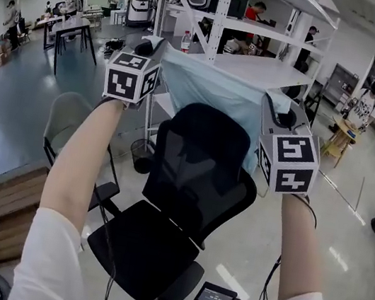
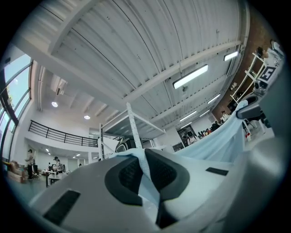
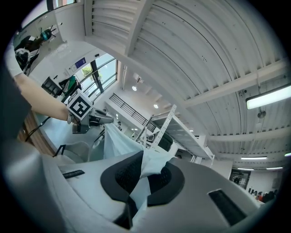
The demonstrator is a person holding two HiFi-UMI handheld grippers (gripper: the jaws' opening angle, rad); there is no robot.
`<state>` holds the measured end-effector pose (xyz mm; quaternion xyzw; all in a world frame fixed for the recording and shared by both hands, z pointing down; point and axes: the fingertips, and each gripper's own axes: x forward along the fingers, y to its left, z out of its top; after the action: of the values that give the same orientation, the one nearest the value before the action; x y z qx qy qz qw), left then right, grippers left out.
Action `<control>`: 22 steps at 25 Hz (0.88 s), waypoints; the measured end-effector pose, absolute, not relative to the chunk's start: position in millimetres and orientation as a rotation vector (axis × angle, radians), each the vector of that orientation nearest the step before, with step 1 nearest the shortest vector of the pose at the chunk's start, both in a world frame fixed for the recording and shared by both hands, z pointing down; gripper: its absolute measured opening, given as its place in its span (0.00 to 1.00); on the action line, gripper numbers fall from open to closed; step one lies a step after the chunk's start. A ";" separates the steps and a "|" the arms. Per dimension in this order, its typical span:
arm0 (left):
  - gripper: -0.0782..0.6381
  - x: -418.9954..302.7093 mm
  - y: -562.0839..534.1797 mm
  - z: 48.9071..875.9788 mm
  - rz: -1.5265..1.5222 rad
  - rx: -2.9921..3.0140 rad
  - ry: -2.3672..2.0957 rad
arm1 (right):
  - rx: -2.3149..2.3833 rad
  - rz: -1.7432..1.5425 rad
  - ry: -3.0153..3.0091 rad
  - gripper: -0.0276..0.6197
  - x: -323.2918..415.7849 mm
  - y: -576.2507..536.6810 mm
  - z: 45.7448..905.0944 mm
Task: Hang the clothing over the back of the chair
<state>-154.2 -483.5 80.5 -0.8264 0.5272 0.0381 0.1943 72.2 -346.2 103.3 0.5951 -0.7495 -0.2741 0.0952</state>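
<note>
Two tongs hold one piece of soft, light blue clothing (image 1: 216, 90) up in the air. The left tongs (image 1: 156, 48) are clenched on one top corner. The right tongs (image 1: 279, 106) are clenched on the other top corner. In the left gripper view and the right gripper view, a fold of blue cloth is pinched tight between the dark pads (image 2: 129, 175) (image 3: 120, 175).

Both arms are spread well apart, so the cloth is pulled wide and flat like a little sheet. I think that is so it can come down evenly and not bunch up.

The clothing hangs just past the top of the black office chair with the net back (image 1: 197, 176). The chair's seat points toward the person. The cloth's top edge is higher than the chair back, which I think lets it clear the top. Its lower part is hidden behind the back, so I cannot tell if it touches the chair.

It is not hung yet. Next, I think the top edge must come over the back and down, and then both tongs can let go. If too much cloth stays on one side, it may slide off. A tall white metal shelf rack (image 1: 222, 15) stands close behind.
</note>
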 end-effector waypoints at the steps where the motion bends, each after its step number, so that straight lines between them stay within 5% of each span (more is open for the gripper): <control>1: 0.12 -157.4 -479.3 85.3 0.109 -2.322 1.482 | 1.765 -0.804 -2.231 0.06 69.1 -342.2 106.8; 22: 0.12 -218.7 -438.6 214.6 0.047 -2.462 1.603 | 1.640 -0.564 -2.334 0.06 2.9 -297.5 226.0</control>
<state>-218.7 -438.6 214.6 -0.8337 0.5427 0.0158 0.1014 2.9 -297.5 226.0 0.5602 -0.7972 -0.1927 0.1165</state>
